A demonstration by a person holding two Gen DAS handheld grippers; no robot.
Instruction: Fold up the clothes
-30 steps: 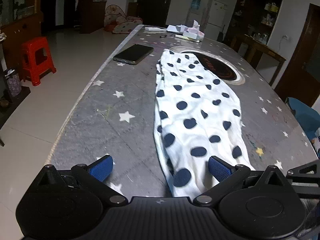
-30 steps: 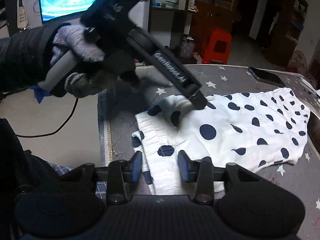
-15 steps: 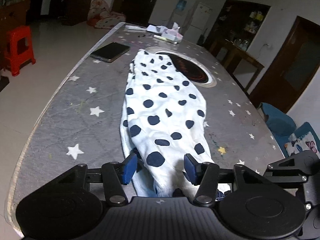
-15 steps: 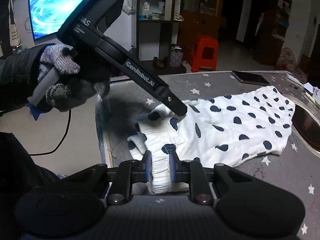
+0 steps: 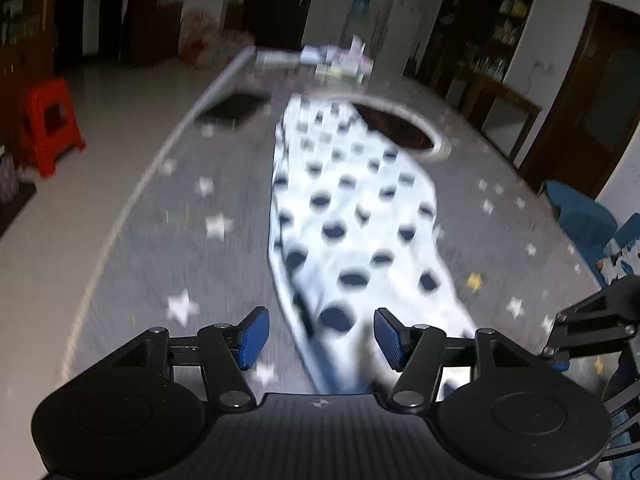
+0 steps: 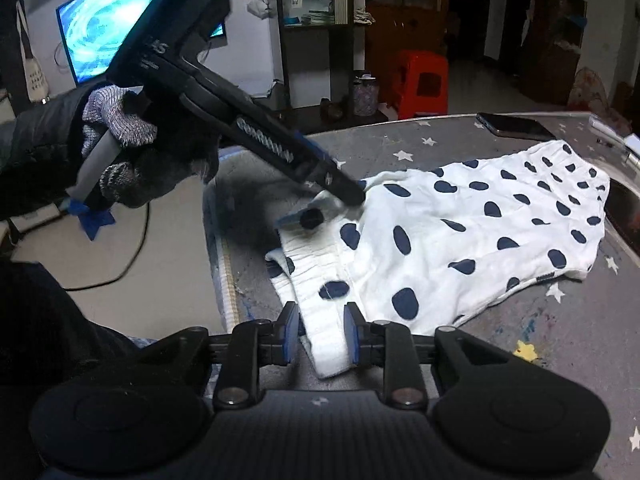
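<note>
With both grippers at the waistband end of the white, navy-dotted cotton garment [image 6: 472, 232] on the grey star-patterned table [image 6: 580, 328], the right gripper [image 6: 322, 330] has narrow jaws around the band and the left gripper [image 5: 320, 338] has wider jaws astride its edge, so the step looks like gripping for a fold, and next both must close firmly.

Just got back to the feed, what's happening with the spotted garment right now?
A person holds a claw in each hand over a white dotted garment spread on a star-patterned table. The right claw straddles the ribbed waistband at the near edge, its pads close on either side, though a firm pinch is unclear. The left claw, held by a gloved hand, is open with its tips at the other waistband corner. No fold is made yet.
</note>
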